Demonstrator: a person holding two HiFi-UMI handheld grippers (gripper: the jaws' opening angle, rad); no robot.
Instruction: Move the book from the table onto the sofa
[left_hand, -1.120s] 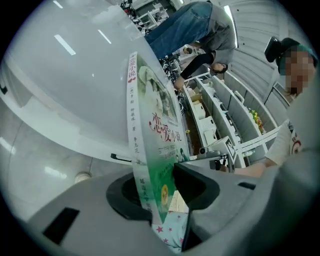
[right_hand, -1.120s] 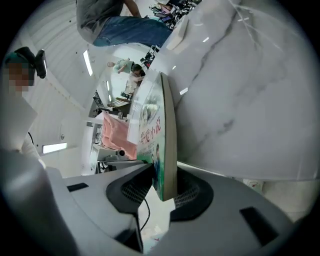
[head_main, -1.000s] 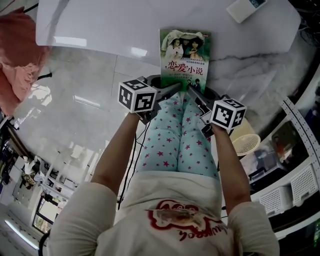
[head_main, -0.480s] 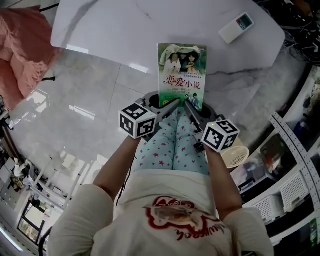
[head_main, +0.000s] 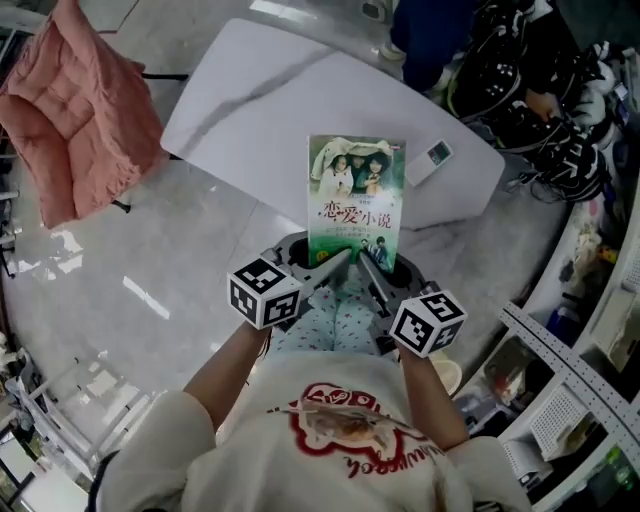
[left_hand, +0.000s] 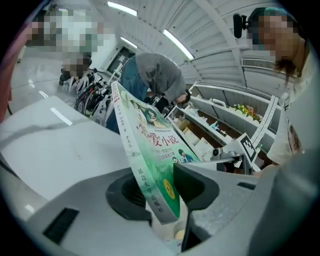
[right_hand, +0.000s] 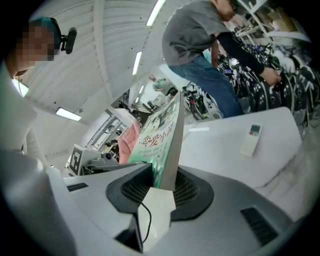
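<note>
Now | book (head_main: 355, 200) held clear above table's (head_main: 250, 110) near edge, long axis pointing away from person | left gripper (head_main: 332, 266) and right gripper (head_main: 373, 272) both clamp its near end, right jaws just eased wider | pink seat (head_main: 85, 110) off left, nearer left gripper

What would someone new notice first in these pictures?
The green-covered book stands out at centre, held up in the air, its lower edge clamped by the left gripper and the right gripper; the right one's jaws have just eased open slightly with the book between them. Beneath it is a white table bearing a remote control, and a pink cushion lies at upper left.
</note>
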